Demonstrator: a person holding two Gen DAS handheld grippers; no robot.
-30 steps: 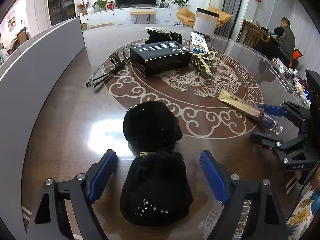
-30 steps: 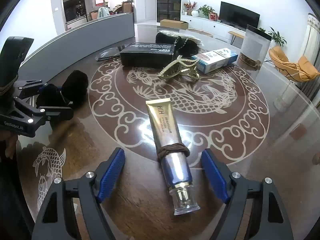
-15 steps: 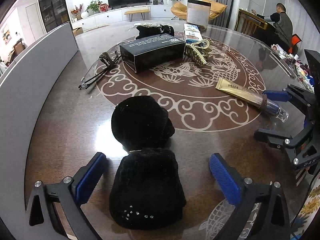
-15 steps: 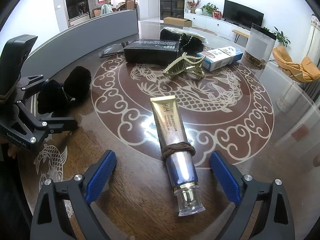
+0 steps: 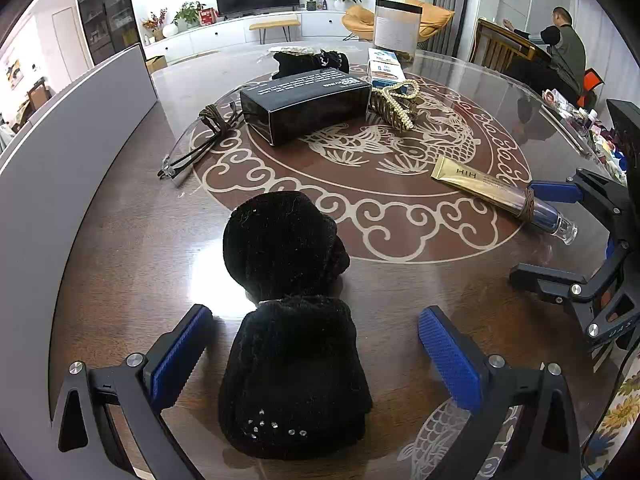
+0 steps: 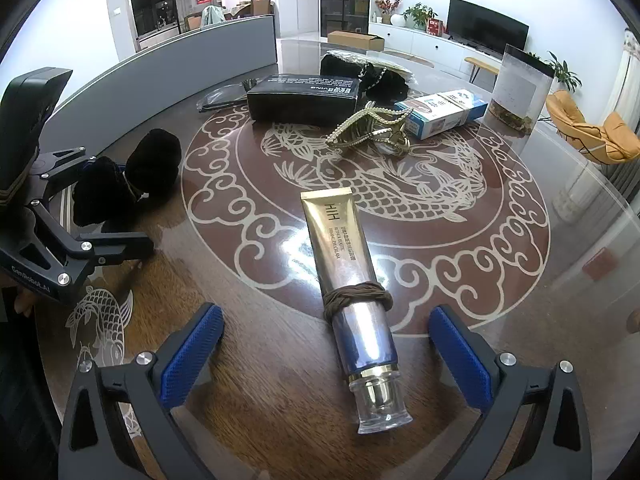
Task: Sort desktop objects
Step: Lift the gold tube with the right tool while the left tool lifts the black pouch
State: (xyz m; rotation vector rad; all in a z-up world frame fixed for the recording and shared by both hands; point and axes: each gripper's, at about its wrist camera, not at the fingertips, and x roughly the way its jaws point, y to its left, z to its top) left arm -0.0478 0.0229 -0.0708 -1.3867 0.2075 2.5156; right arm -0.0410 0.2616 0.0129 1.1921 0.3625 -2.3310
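Rhinestones point(image 5: 276, 429) only in left view

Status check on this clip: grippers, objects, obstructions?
Left gripper open, straddling black bow. Right gripper open around gold tube, not touching. Nothing blocking either.

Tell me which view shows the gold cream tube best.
The right wrist view: the gold cream tube lies full length between the open jaws, its print and brown hair tie showing. The left wrist view shows it small and slanted at the right, beside the right gripper.
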